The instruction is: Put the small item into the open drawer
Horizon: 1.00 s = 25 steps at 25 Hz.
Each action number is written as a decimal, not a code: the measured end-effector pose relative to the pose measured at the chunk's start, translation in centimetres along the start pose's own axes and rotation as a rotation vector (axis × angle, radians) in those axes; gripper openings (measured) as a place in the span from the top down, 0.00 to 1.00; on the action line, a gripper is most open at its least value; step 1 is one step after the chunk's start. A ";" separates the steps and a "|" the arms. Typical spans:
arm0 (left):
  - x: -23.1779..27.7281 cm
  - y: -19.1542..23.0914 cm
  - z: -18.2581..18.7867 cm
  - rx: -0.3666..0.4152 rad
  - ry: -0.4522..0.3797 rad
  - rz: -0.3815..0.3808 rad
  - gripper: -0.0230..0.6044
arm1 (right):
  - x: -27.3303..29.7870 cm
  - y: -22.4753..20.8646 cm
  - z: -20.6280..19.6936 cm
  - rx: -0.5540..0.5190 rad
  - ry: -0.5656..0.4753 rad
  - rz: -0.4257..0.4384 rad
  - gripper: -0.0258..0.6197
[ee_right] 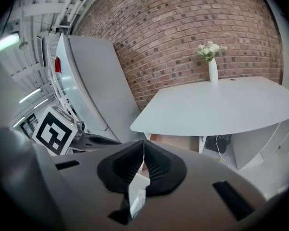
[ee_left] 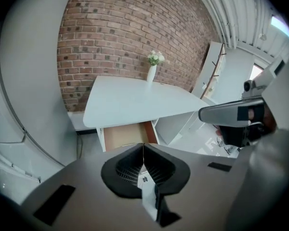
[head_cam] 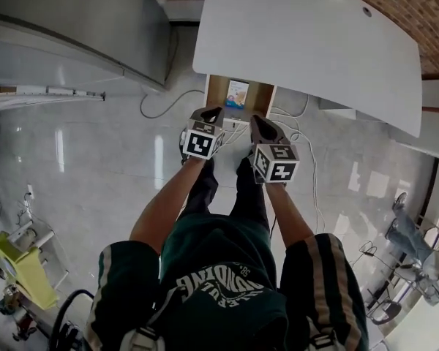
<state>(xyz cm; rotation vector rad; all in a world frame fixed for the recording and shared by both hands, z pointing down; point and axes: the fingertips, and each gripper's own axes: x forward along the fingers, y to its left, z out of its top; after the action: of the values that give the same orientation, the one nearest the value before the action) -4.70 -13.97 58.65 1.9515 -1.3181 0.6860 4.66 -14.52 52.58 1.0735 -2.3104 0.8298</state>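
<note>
I stand in front of a white table (head_cam: 314,42) whose wooden drawer (head_cam: 216,90) is pulled open under its near edge. A small blue-and-white item (head_cam: 237,93) lies inside the drawer. My left gripper (head_cam: 214,113) hovers just in front of the drawer's left half, and its jaws (ee_left: 143,147) meet at the tips with nothing between them. My right gripper (head_cam: 257,125) is held beside it, a little nearer to me, and its jaws (ee_right: 144,144) are also shut and empty. The left gripper view shows the drawer (ee_left: 127,134) straight ahead; the item is hidden there.
A white vase with flowers (ee_left: 152,70) stands on the far side of the table by the brick wall (ee_right: 183,37). A big grey cabinet (head_cam: 73,28) fills the left. White cables (head_cam: 301,134) trail on the glossy floor right of the drawer. A yellow object (head_cam: 22,269) stands at lower left.
</note>
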 end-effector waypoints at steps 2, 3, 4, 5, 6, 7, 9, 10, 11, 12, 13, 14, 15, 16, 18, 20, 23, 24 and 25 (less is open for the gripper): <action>-1.1 0.2 1.3 0.027 -0.028 -0.009 0.93 | 0.0 0.6 1.0 0.011 -0.024 -0.005 0.92; -1.8 0.4 1.9 0.044 -0.043 -0.009 0.93 | 0.2 1.2 1.6 0.012 -0.037 -0.002 0.92; -2.5 0.7 2.6 0.059 -0.059 -0.007 0.93 | 0.3 1.6 2.2 0.009 -0.051 0.003 0.92; -3.2 0.9 3.4 0.069 -0.077 -0.003 0.93 | 0.3 1.9 2.9 0.003 -0.065 0.006 0.92; -3.7 0.8 4.2 0.073 -0.097 -0.001 0.93 | 0.1 2.1 3.6 -0.004 -0.079 0.008 0.92; -4.2 0.7 5.0 0.074 -0.116 0.001 0.93 | -0.2 2.1 4.4 -0.010 -0.094 0.007 0.92; -5.1 0.5 6.6 0.087 -0.150 0.001 0.93 | -0.8 2.4 6.0 -0.020 -0.127 0.004 0.92; -5.7 0.5 7.3 0.100 -0.167 0.001 0.93 | -1.2 2.7 6.7 -0.023 -0.144 0.004 0.92; -6.3 0.5 8.1 0.114 -0.184 0.002 0.93 | -1.5 3.1 7.3 -0.025 -0.160 0.005 0.92; -7.0 0.5 8.8 0.128 -0.202 0.003 0.93 | -1.9 3.4 7.8 -0.026 -0.173 0.004 0.92; -7.7 0.6 9.5 0.141 -0.220 0.003 0.93 | -2.3 3.8 8.2 -0.029 -0.185 0.003 0.92; -8.4 0.6 10.2 0.156 -0.239 0.002 0.93 | -2.7 4.1 8.6 -0.032 -0.197 0.002 0.92; -9.2 0.7 11.0 0.170 -0.258 0.002 0.93 | -3.0 4.5 9.1 -0.036 -0.210 0.003 0.92; -9.9 0.8 11.7 0.183 -0.278 0.003 0.93 | -3.4 4.9 9.6 -0.040 -0.224 0.005 0.92; -11.5 1.0 13.0 0.207 -0.316 0.005 0.93 | -4.2 5.6 10.8 -0.049 -0.258 0.012 0.92; -13.0 1.1 14.3 0.220 -0.348 -0.002 0.93 | -5.2 6.4 12.3 -0.061 -0.299 0.016 0.92; -15.1 1.0 16.5 0.229 -0.404 -0.015 0.93 | -6.4 7.4 14.7 -0.093 -0.359 0.018 0.92; -15.8 0.9 17.1 0.230 -0.424 -0.021 0.93 | -6.7 7.7 15.3 -0.103 -0.377 0.018 0.92; -16.4 0.9 17.8 0.234 -0.440 -0.025 0.93 | -7.1 8.0 15.8 -0.111 -0.393 0.016 0.92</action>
<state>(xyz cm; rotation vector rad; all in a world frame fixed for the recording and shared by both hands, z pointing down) -10.31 -18.43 35.57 2.4022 -1.5191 0.4253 0.16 -17.56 34.32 1.2604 -2.6521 0.5225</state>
